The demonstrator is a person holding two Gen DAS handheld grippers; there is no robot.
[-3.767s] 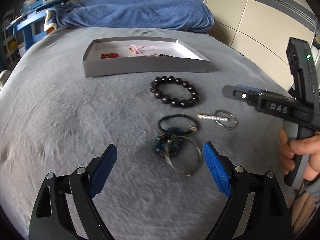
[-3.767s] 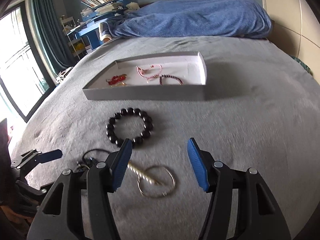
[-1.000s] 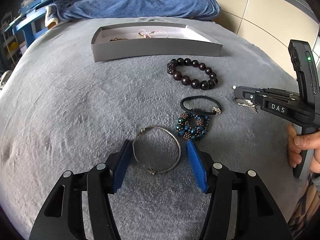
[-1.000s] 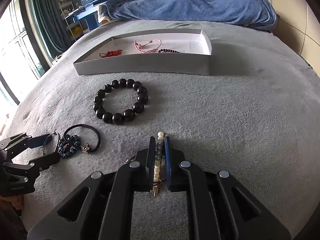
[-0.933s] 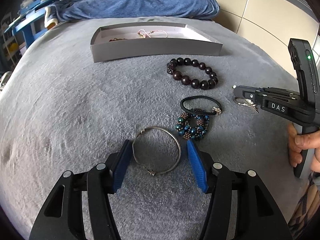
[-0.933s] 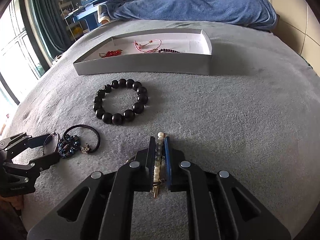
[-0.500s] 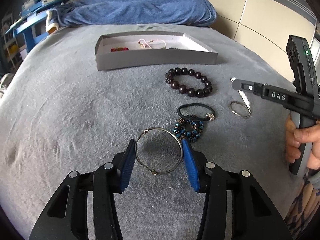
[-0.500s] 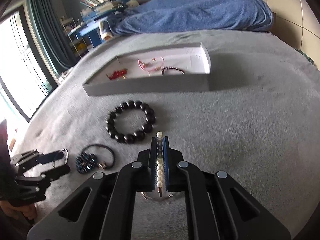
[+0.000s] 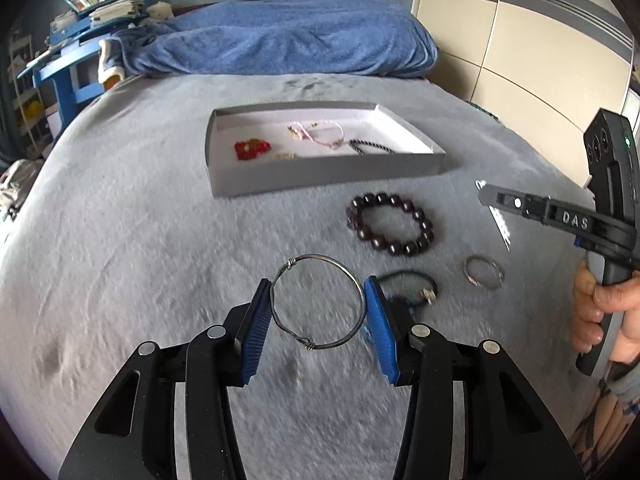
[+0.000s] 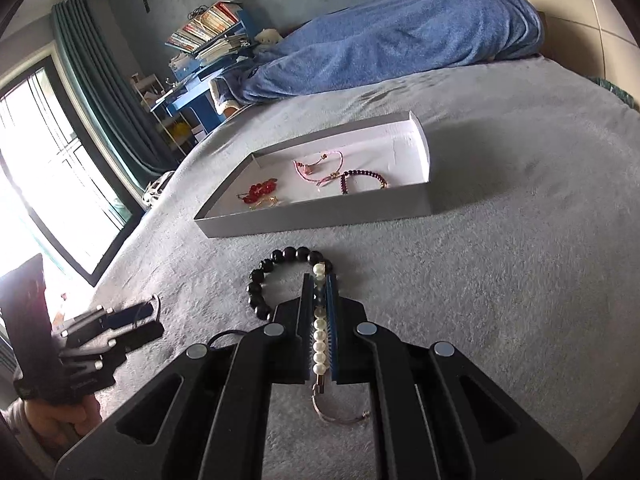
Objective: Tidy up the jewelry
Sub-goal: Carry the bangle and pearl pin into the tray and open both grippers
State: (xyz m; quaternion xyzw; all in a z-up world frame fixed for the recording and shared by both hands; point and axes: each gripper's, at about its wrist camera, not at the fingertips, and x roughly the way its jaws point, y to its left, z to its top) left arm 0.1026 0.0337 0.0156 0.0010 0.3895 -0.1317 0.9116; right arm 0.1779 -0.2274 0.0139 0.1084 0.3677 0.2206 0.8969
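My left gripper [image 9: 318,304] is shut on a silver wire bangle [image 9: 352,276] and holds it above the grey bed. My right gripper [image 10: 319,292] is shut on a white pearl strand [image 10: 319,344]; it shows at the right of the left wrist view [image 9: 486,196], pearls hanging [image 9: 500,224]. The grey tray [image 9: 320,174] lies ahead with a red piece [image 9: 252,148], a pink cord bracelet [image 9: 320,134] and a dark beaded bracelet [image 9: 370,146]. A dark bead bracelet [image 9: 390,224], a black cord bracelet [image 9: 408,286] and a silver ring [image 9: 483,272] lie on the bed.
A blue blanket [image 9: 280,46] is heaped beyond the tray. A blue desk with books [image 10: 208,64] and a curtained window [image 10: 60,168] stand off the bed's left side. Cream wardrobe panels [image 9: 540,52] stand to the right. The tray also shows in the right wrist view [image 10: 320,216].
Both grippers have risen off the bed with their pieces: the left one with the silver bangle, the right one with the pearl strand. The silver ring stays on the bed.
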